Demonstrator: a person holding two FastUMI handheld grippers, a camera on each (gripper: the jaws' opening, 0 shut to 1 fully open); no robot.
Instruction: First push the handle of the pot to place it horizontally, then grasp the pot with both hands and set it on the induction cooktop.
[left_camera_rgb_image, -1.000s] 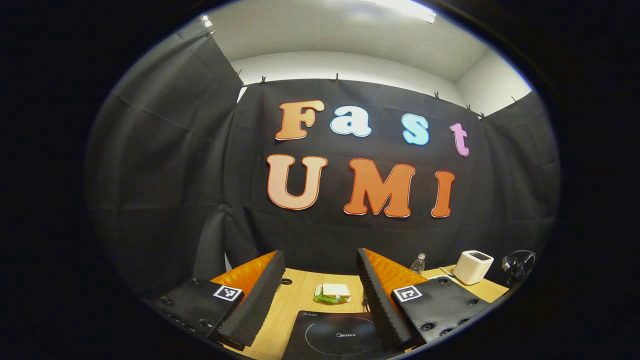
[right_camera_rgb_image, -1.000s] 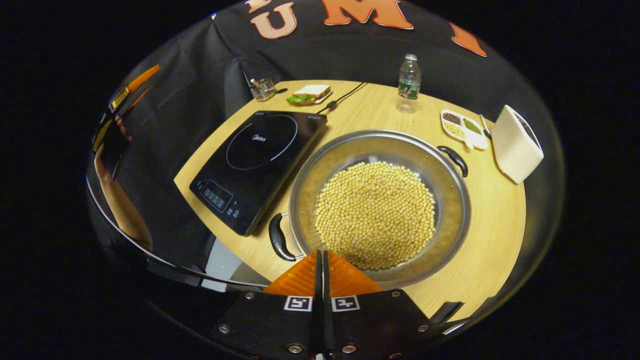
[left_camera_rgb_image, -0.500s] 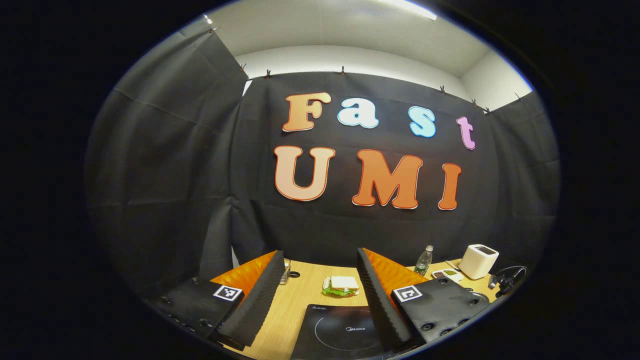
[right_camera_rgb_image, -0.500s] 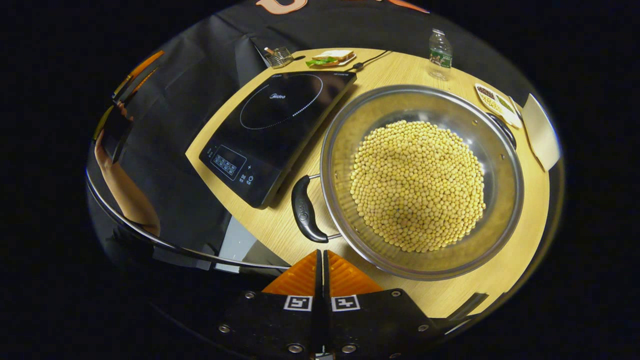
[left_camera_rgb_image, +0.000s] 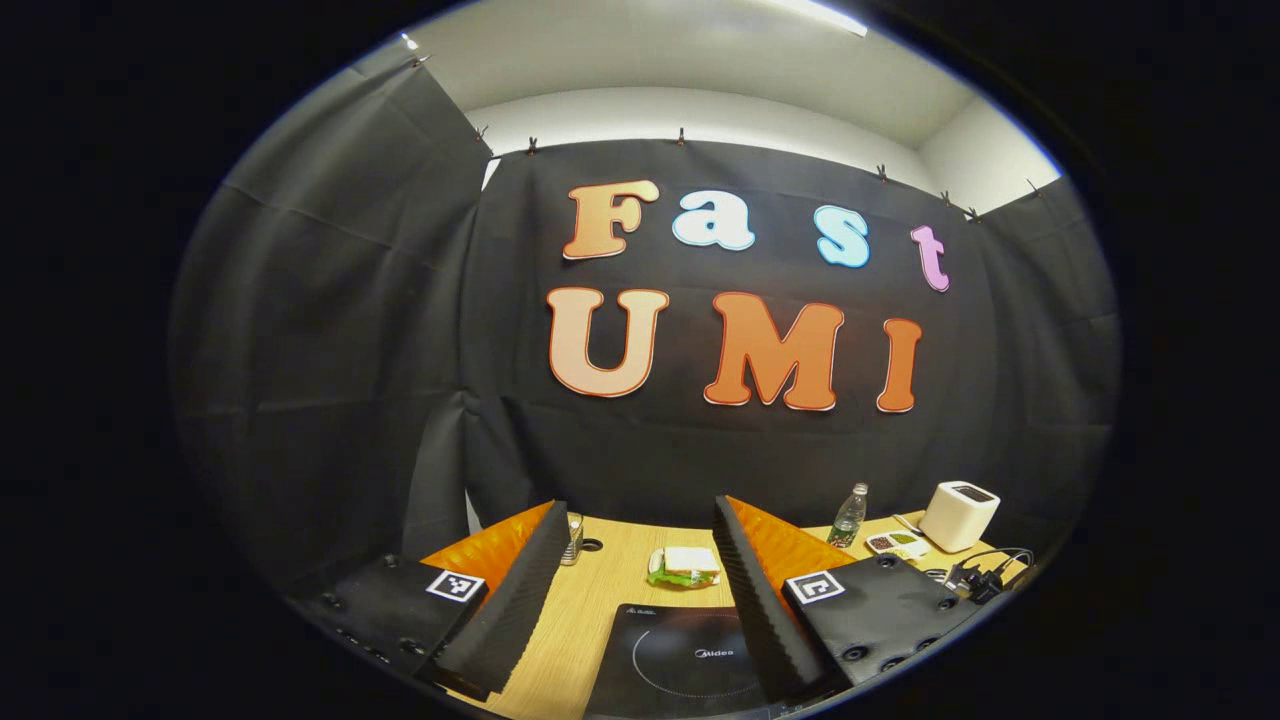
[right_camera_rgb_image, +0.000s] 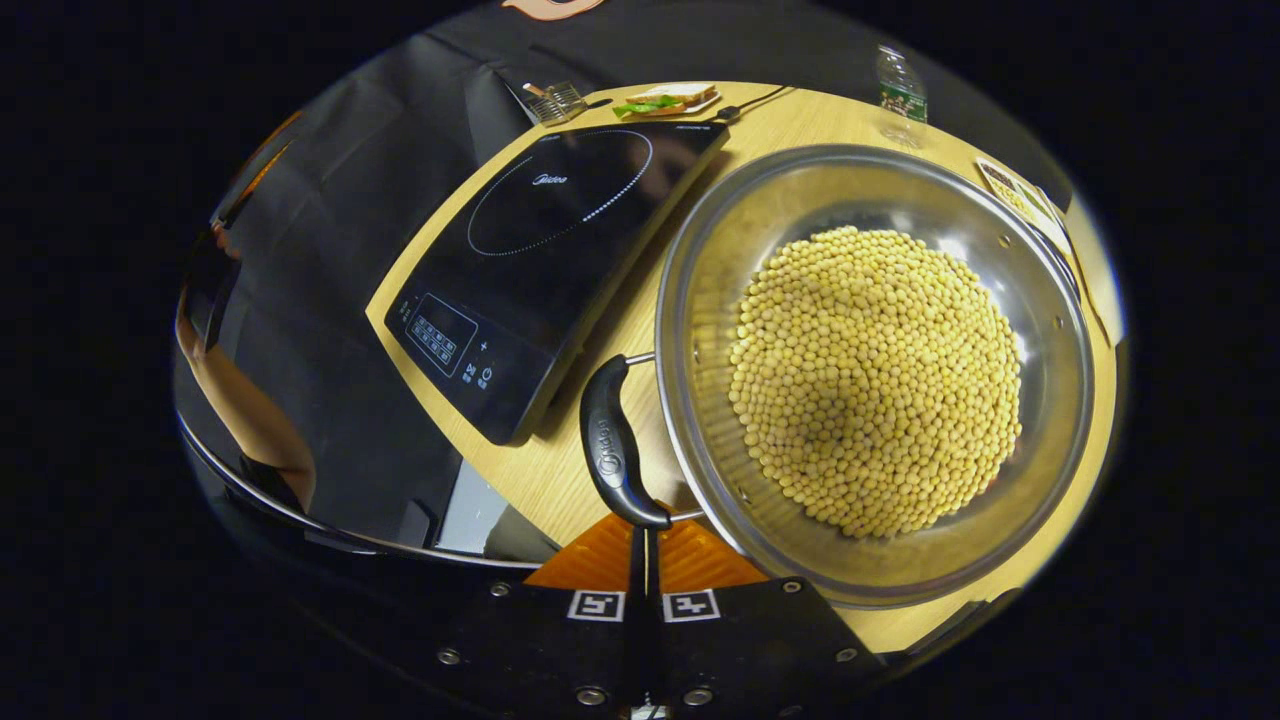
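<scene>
A wide steel pot (right_camera_rgb_image: 715, 240) holding several soybeans (right_camera_rgb_image: 880, 380) sits on the wooden table, right of the black induction cooktop (right_camera_rgb_image: 540, 260). Its near black handle (right_camera_rgb_image: 608, 450) points toward me at the lower left of the rim. My right gripper (right_camera_rgb_image: 641, 532) is shut with nothing held, and its tips sit at the lower end of that handle. My left gripper (left_camera_rgb_image: 638, 515) is open and empty, held well above the table over the near end of the cooktop (left_camera_rgb_image: 690, 660).
A sandwich (right_camera_rgb_image: 665, 97), a small glass jar (right_camera_rgb_image: 555, 100) and a water bottle (right_camera_rgb_image: 900, 90) stand along the table's far edge. A seasoning dish (left_camera_rgb_image: 895, 543) and a white box (left_camera_rgb_image: 958, 515) are at the right. A person's arm (right_camera_rgb_image: 245, 410) shows at the left.
My right gripper, still shut, has come down and forward until its tips reach the pot's near handle. The left gripper view has shifted only slightly.
</scene>
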